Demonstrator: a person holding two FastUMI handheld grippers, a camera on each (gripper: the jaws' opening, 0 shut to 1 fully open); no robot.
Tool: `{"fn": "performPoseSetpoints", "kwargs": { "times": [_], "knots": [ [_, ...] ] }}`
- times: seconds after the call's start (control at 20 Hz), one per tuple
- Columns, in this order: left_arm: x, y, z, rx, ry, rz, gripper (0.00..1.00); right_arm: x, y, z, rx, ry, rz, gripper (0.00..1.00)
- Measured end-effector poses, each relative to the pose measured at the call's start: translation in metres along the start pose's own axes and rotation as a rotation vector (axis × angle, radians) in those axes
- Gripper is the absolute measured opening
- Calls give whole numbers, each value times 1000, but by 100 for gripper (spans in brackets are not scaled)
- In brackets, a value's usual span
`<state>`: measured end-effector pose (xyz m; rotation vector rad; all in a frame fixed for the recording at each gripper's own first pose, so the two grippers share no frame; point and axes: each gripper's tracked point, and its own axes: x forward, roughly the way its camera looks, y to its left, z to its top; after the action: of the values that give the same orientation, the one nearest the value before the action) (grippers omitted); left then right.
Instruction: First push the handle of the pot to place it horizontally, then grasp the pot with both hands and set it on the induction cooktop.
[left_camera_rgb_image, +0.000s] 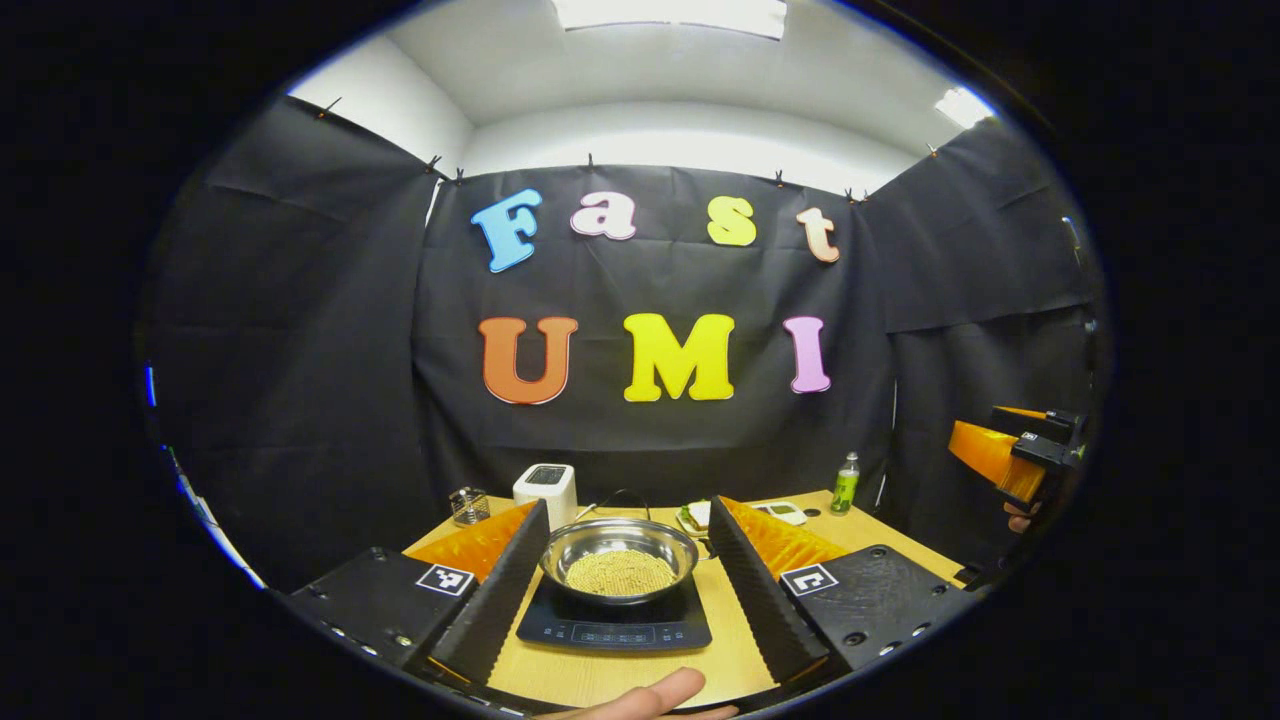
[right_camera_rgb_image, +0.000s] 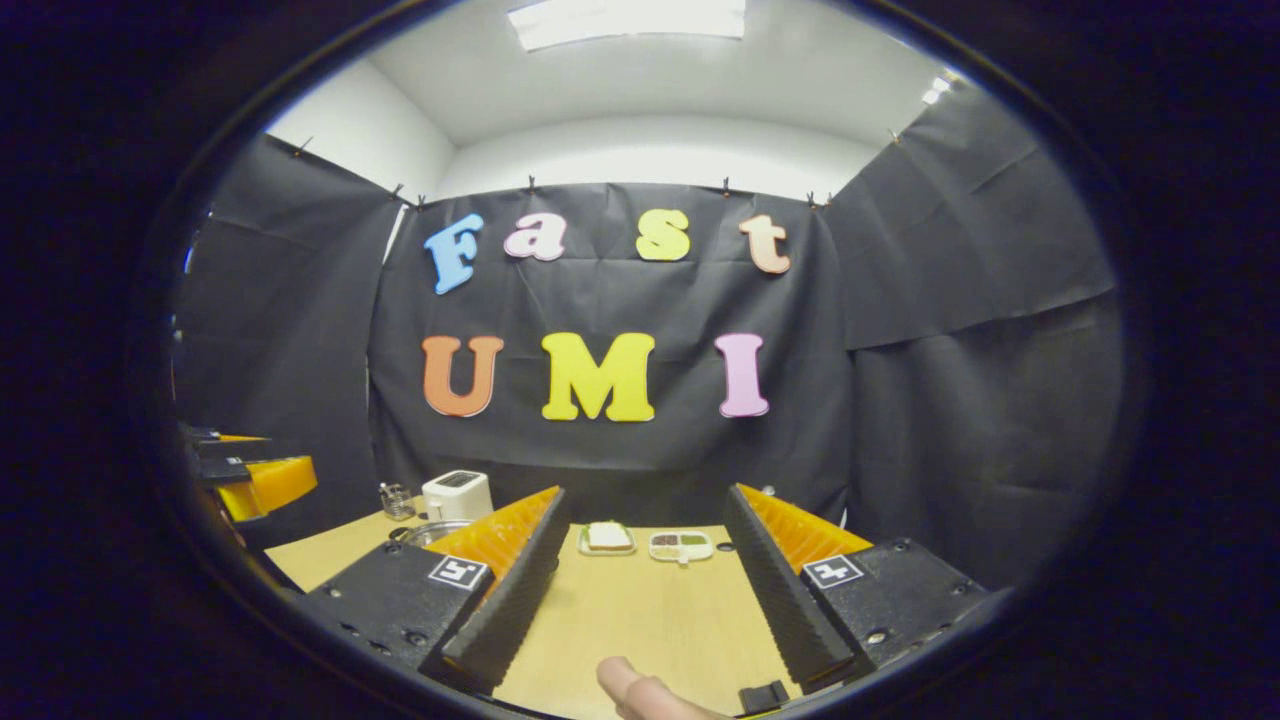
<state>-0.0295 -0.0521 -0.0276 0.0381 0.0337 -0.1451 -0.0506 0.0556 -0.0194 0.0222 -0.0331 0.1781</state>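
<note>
Steel pot (left_camera_rgb_image: 619, 560) holds yellow grains

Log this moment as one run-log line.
round steel pot of yellow grains: on black induction cooktop | left tool: open, pot between fingers, untouched | right tool: open over bare wooden table

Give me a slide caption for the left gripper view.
Open left tool frames a steel pot of grains on the induction cooktop.
</note>
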Motion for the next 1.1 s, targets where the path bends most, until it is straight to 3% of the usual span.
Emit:
{"fn": "performPoseSetpoints", "kwargs": {
  "times": [0.1, 0.3, 0.65, 0.8, 1.1],
  "knots": [
    [-11, -3, -5, 25, -22, 13, 95, -19, -4, -5, 15, -3, 25, 96],
    [-24, -15, -10, -24, -27, 18, 95, -39, -23, -16, 57, -3, 3, 96],
    [-24, -11, -20, -39, -13, 32, 95, -42, -32, -13, 70, -44, 15, 99],
    [-21, -1, -21, -50, -13, 57, 95, -43, -39, -13, 68, -43, 6, 96],
    [-22, -6, -20, -43, -28, 32, 95, -42, -38, -9, 79, -63, 9, 96]
  ]
}}
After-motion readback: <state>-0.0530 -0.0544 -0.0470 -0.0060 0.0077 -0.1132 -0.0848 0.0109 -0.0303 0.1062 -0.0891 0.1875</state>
